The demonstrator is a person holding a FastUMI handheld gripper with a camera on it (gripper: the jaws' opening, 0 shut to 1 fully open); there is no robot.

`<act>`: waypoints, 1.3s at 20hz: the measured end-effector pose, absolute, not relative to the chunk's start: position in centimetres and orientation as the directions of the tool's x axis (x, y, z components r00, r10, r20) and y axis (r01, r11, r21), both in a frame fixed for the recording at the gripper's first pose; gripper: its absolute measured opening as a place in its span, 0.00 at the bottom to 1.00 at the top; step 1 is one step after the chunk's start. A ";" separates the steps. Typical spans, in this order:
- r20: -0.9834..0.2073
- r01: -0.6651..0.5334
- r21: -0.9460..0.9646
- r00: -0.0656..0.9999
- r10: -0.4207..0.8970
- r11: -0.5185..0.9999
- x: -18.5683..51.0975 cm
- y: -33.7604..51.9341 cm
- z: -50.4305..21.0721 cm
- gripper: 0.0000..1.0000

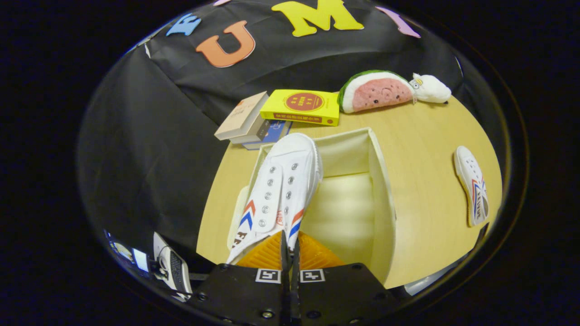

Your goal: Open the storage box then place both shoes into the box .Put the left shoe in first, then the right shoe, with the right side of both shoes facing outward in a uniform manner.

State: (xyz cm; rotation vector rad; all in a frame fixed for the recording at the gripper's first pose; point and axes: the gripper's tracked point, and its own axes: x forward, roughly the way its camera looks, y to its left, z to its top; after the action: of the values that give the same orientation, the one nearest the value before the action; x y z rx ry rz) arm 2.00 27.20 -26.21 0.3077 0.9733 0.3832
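White canvas shoe point(282, 185) hangs pinched at its heel collar by the gripper point(290, 246), over the open storage box point(379, 181) just ahead. Next: lower it in, release, then fetch the second shoe point(472, 185) off right.

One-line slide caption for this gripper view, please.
Gripper shut on a white shoe, holding it over the open storage box; the second shoe lies on the table.

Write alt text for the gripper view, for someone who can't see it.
The gripper, its fingers shut on the rear edge of a white shoe, holds it over an open cream storage box on a wooden table. A second shoe lies beside the box; books and a watermelon plush sit beyond.
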 end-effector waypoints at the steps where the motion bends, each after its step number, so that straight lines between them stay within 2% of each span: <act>1: -0.740 -0.182 0.407 0.508 0.440 0.895 2.2 27.5 -26.5 0.01; 5: -0.757 -0.212 0.336 0.519 0.397 0.918 2.5 28.0 -27.5 0.01; 11: -0.765 -0.259 0.338 0.484 0.424 0.905 2.1 29.1 -28.2 0.02; 12: -0.755 -0.275 0.343 0.489 0.438 0.898 2.3 29.3 -27.7 0.14; 13: -0.735 -0.297 0.343 0.505 0.452 0.891 2.5 29.5 -26.6 0.20; 16: -0.678 -0.368 0.300 0.566 0.468 0.880 3.5 28.8 -24.1 0.72; 18: -0.634 -0.393 0.276 0.612 0.473 0.877 4.0 27.5 -22.1 0.92; 20: -0.592 -0.405 0.264 0.648 0.479 0.875 4.4 25.7 -20.1 0.96; 26: -0.483 -0.373 0.222 0.761 0.434 0.901 6.3 15.0 -15.8 0.96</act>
State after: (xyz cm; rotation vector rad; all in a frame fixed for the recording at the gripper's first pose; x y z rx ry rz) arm 6.34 15.01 -15.79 0.1146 0.5533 0.4400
